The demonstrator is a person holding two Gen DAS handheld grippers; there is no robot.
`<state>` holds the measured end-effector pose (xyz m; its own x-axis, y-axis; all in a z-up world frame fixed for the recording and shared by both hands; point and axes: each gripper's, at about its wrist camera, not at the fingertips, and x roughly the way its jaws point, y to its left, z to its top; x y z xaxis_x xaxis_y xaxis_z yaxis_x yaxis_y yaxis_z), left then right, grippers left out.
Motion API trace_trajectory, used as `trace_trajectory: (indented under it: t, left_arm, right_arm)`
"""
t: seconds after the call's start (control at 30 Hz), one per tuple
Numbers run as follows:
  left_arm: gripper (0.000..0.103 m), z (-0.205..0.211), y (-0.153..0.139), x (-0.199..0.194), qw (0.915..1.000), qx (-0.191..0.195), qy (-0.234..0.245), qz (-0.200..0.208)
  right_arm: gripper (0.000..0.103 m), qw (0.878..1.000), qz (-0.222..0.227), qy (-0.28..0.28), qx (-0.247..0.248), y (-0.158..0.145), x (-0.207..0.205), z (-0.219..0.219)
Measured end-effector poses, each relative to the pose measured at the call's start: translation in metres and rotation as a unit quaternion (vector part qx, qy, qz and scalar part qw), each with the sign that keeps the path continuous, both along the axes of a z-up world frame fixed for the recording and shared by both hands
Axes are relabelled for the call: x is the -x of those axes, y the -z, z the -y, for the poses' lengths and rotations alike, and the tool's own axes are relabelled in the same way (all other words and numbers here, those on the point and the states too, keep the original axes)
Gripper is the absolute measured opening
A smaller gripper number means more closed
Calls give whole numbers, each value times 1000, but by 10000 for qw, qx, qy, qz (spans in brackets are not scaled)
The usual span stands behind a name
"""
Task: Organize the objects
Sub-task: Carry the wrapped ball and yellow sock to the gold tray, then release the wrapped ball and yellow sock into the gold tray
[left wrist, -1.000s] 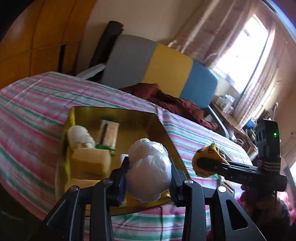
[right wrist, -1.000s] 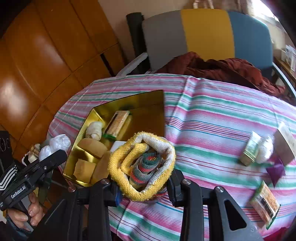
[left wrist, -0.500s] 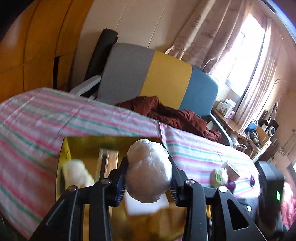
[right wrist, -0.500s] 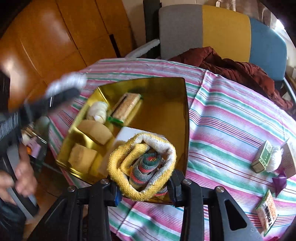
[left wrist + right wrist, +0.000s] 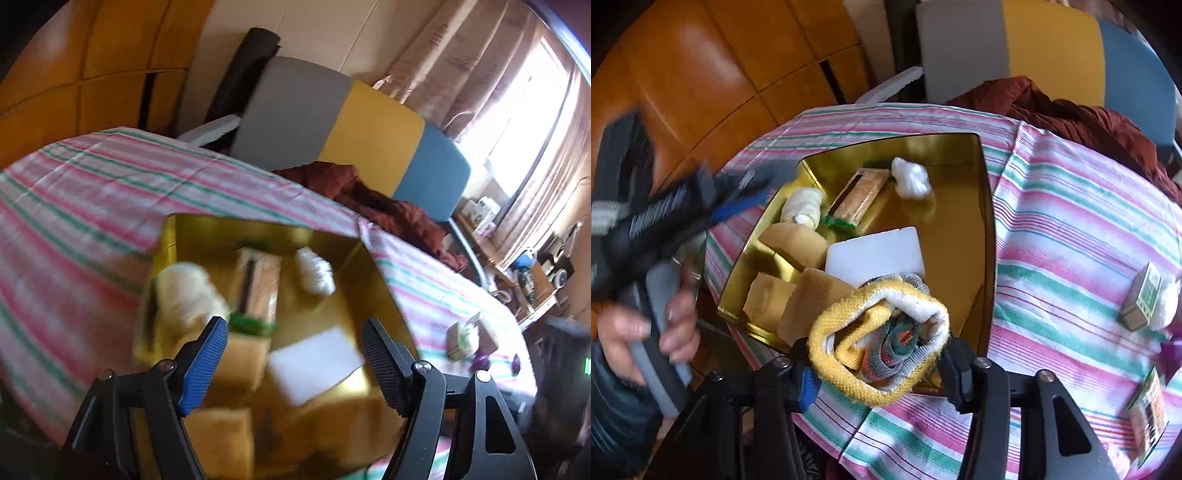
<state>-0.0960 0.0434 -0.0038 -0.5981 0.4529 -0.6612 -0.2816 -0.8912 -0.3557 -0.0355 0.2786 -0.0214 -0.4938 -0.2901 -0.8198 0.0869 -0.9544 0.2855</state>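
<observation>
A striped table (image 5: 1071, 229) holds a gold tray (image 5: 988, 221). The left hand-held gripper (image 5: 295, 354) has just opened, empty; the white ball (image 5: 910, 177) lies far in the tray. The right hand-held gripper (image 5: 875, 373), loosening, probably still touches the yellow cloth roll (image 5: 879, 332) at the tray's near edge.

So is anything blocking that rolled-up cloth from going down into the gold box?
Partly. The rolled cloth hangs over the gold box's near edge, with tan sponges and a white block right below; the right side is bare.

Both wrist views close, angled down; share gold tray (image 5: 192, 236) (image 5: 988, 206), striped tablecloth (image 5: 92, 192) (image 5: 1071, 240).
</observation>
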Motion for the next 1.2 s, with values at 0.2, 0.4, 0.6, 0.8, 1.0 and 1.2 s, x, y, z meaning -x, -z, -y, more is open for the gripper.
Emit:
trace_trajectory:
  t: [0.2,0.4,0.6,0.8,1.0,1.2]
  left_arm:
    - [75,30,9,-38,9996,228,-151,-47]
    - [75,41,14,-51,9996,72,-258,135]
    - [75,29,8,-61,10000,16,-70,60]
    - [76,16,-1,-71,9999,-8,131,9]
    - [76,0,-2,-80,9994,53,343,6]
    - [76,-15,-6,-87,9985,87,541,-61]
  right_arm:
    - [68,9996,-86,245,83,-4,-4,-11]
    - [71,9987,-105,345,354,-4,-5,-13]
    - [71,9967,-51,465,662,-2,-18,-20]
    - [71,9980,-68,309,540,-3,-21,-6]
    - [71,9985,-175,385,337,-7,-29,-11]
    - [71,9975,-238,630,201,-9,-40,-29]
